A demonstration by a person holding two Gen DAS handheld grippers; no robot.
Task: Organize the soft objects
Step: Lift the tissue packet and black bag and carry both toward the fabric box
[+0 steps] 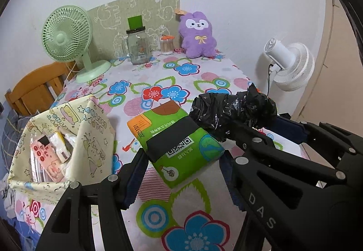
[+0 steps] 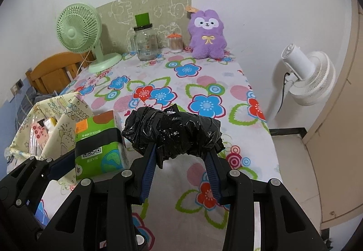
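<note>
A green tissue pack (image 1: 179,144) with a black band sits between the fingers of my left gripper (image 1: 181,160), which is shut on it above the flowered tablecloth (image 1: 181,69). My right gripper (image 2: 181,155) is shut on a crumpled black plastic bag roll (image 2: 179,133), held just right of the pack. In the left wrist view the same black plastic bag roll (image 1: 233,112) shows at the right. A cream printed fabric basket (image 1: 90,137) stands at the table's left edge and holds pink and white tissue packs (image 1: 50,160). A purple plush toy (image 1: 197,35) sits at the back against the wall.
At the back stand a green desk fan (image 1: 68,35), a glass jar (image 1: 137,46) with a green lid and a cotton swab tub (image 1: 166,45). A white floor fan (image 2: 310,76) stands beyond the table's right edge. A wooden chair back (image 1: 34,89) is at the left.
</note>
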